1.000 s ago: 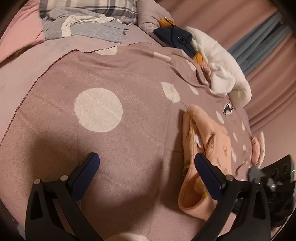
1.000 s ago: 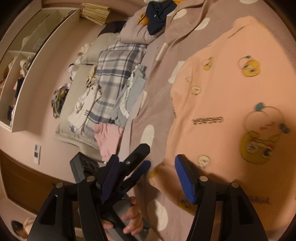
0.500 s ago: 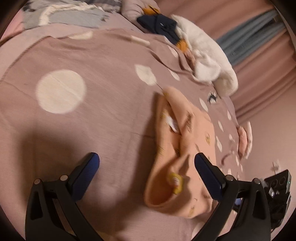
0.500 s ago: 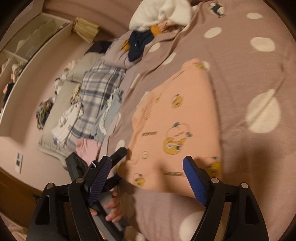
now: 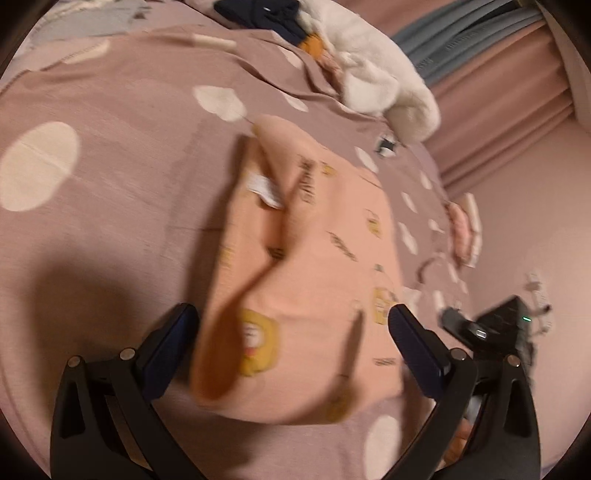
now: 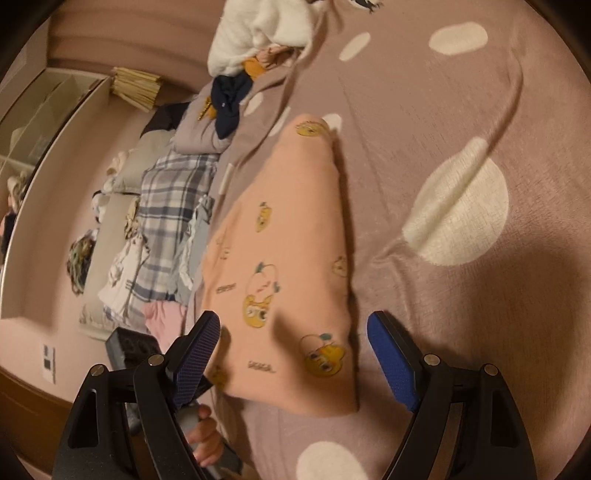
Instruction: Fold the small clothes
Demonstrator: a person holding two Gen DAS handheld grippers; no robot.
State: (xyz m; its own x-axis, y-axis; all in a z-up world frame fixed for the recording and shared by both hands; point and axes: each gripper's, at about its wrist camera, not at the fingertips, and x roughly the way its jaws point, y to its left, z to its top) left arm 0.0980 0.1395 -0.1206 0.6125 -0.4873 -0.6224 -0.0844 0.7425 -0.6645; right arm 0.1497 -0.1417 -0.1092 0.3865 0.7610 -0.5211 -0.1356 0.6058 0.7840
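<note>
The peach garment, partly folded, lies flat on the polka-dot bed cover (a loose flap shows in the left view), both the left gripper and right gripper wide-fingered and empty, so next seems gripping its near edge.

Polka-dot bedspread — folded peach garment, clothes pile

I see warm, dim, pinkish light. My left view is smeared with blur; my right view is sharper. Dark shadows lie on the bedspread. Edges bend and go black.
</note>
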